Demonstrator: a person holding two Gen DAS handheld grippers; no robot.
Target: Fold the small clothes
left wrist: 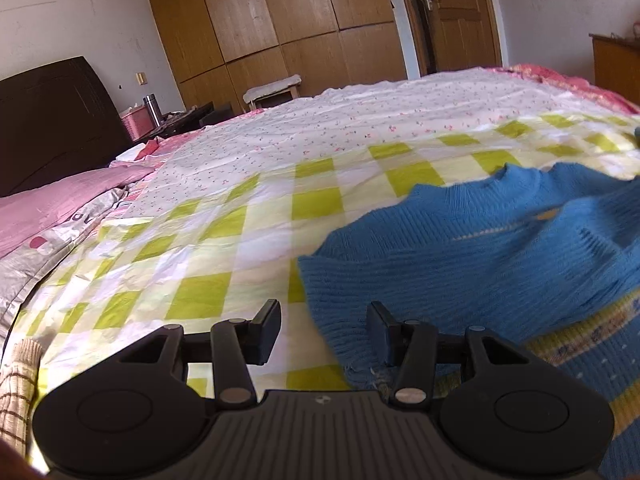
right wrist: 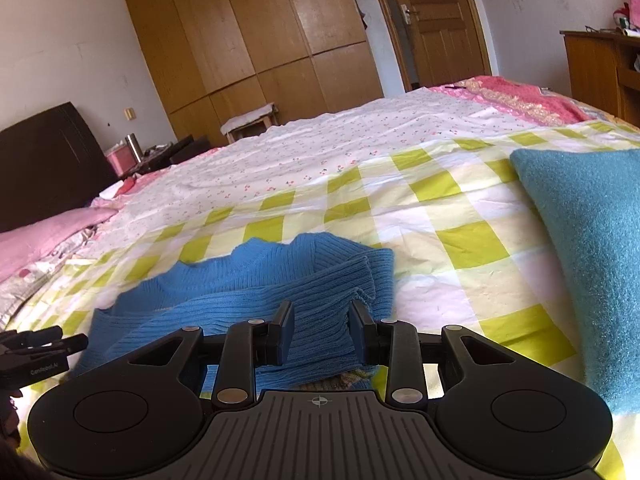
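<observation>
A small blue knit sweater [left wrist: 472, 248] with a yellow patterned hem lies on the green-and-white checked bedsheet [left wrist: 208, 248]. My left gripper [left wrist: 324, 332] is open at the sweater's near left edge, its right finger over the knit, its left finger over the sheet. In the right wrist view the sweater [right wrist: 240, 300] lies with a sleeve folded across it. My right gripper [right wrist: 320, 332] is open, with the ribbed sleeve cuff lying between its fingers. The left gripper [right wrist: 36, 350] shows at the left edge of that view.
A teal folded garment [right wrist: 588, 248] lies on the bed to the right. A beige checked cloth [left wrist: 16, 392] is at the near left. A pink pillow [left wrist: 48, 208] and dark headboard [left wrist: 52, 120] are at the left. A wardrobe [left wrist: 272, 20] and door stand behind the bed.
</observation>
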